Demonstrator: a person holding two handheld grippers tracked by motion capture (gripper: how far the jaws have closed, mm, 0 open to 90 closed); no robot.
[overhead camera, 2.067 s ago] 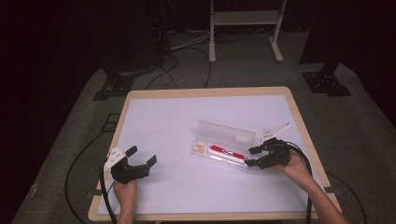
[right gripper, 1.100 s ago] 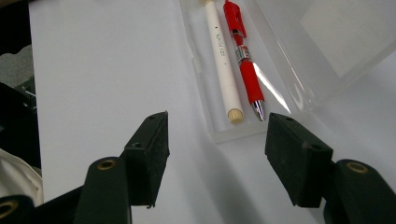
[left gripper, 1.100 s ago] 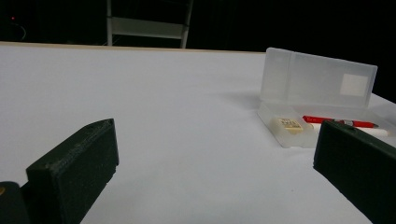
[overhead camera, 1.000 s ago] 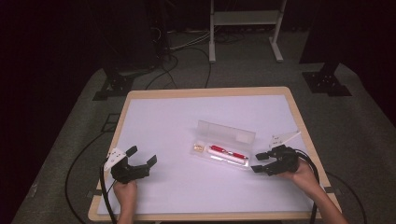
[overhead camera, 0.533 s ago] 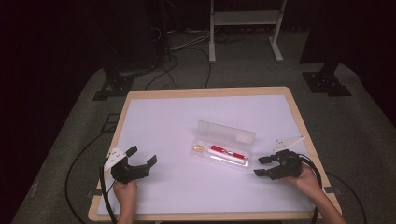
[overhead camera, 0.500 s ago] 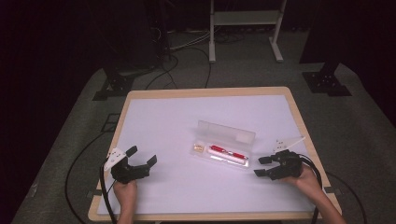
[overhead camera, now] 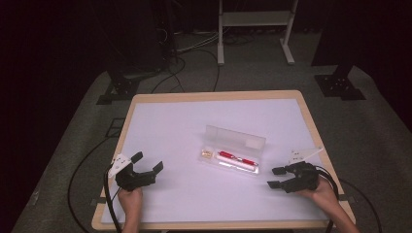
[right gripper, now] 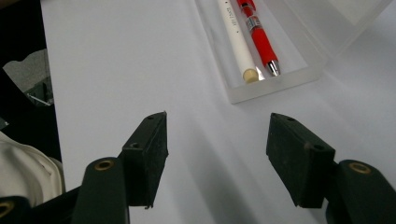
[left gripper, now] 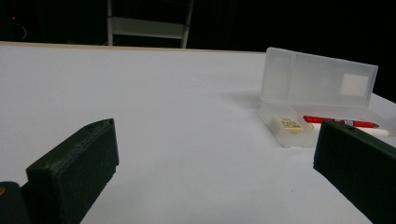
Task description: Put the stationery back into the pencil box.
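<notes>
A clear plastic pencil case (overhead camera: 234,154) lies open in the middle of the white table, lid (left gripper: 322,78) standing up at the back. Inside lie a red pen (right gripper: 258,32), a white pen (right gripper: 236,37) and a small eraser (left gripper: 288,123). My right gripper (overhead camera: 275,177) rests near the table's front right, a short way off the case's right end, jaws open with nothing between them (right gripper: 217,154). My left gripper (overhead camera: 147,162) sits at the front left, well apart from the case, also open and empty (left gripper: 210,163).
The white table (overhead camera: 184,126) has a wooden rim. Cables trail off its front corners. On the dark floor behind stand a white metal rack (overhead camera: 252,19) and black stand feet (overhead camera: 340,85).
My right gripper has drawn back from the case's right end toward the front right of the table, jaws open and empty. The left gripper has stayed put.
</notes>
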